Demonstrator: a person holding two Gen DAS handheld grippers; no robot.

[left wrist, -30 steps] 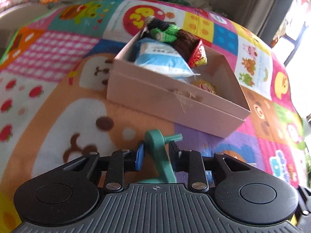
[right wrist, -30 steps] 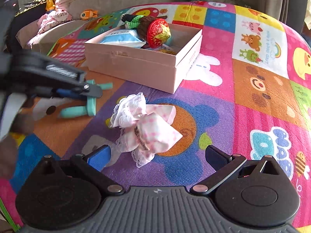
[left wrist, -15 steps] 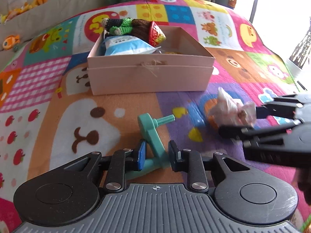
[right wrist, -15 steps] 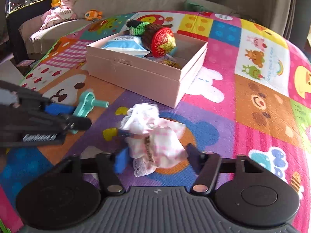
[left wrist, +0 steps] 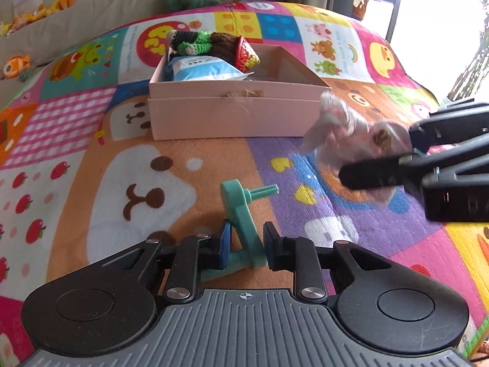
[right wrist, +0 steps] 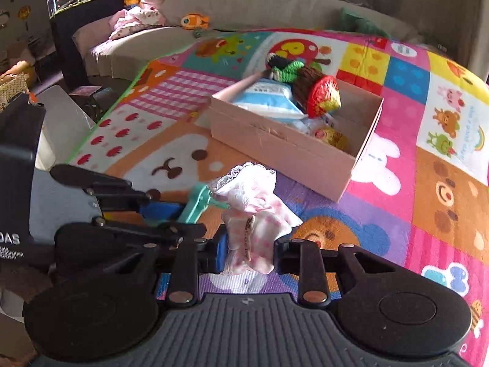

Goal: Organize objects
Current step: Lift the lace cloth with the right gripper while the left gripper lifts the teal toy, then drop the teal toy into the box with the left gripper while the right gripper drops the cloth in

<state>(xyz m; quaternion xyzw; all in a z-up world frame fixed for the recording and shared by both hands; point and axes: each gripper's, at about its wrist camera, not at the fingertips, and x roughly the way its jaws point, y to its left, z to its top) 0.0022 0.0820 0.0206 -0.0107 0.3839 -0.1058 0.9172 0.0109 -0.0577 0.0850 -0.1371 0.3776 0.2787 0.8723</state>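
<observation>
My left gripper (left wrist: 246, 246) is shut on a teal plastic crank handle (left wrist: 244, 214) just above the mat. My right gripper (right wrist: 249, 253) is shut on a pink-and-white lacy cloth bundle (right wrist: 253, 214) and holds it lifted off the mat; the bundle also shows blurred in the left wrist view (left wrist: 345, 131). The pink open box (left wrist: 232, 116) stands beyond on the mat, also in the right wrist view (right wrist: 284, 150). It holds a blue-white packet (left wrist: 204, 68), a knitted brown and green toy (left wrist: 214, 46) with a red end, and a small yellow item (right wrist: 333, 136).
A colourful patchwork play mat (left wrist: 91, 153) covers the floor. A beige couch (right wrist: 244, 9) with plush toys runs along the back. A dark cabinet with a glass tank (right wrist: 79, 3) stands at the far left. The left gripper's body (right wrist: 18, 159) is close beside my right gripper.
My right gripper closed on the cloth bundle and lifted it off the mat. My left gripper kept hold of the teal handle and swung so the box faces it squarely.
</observation>
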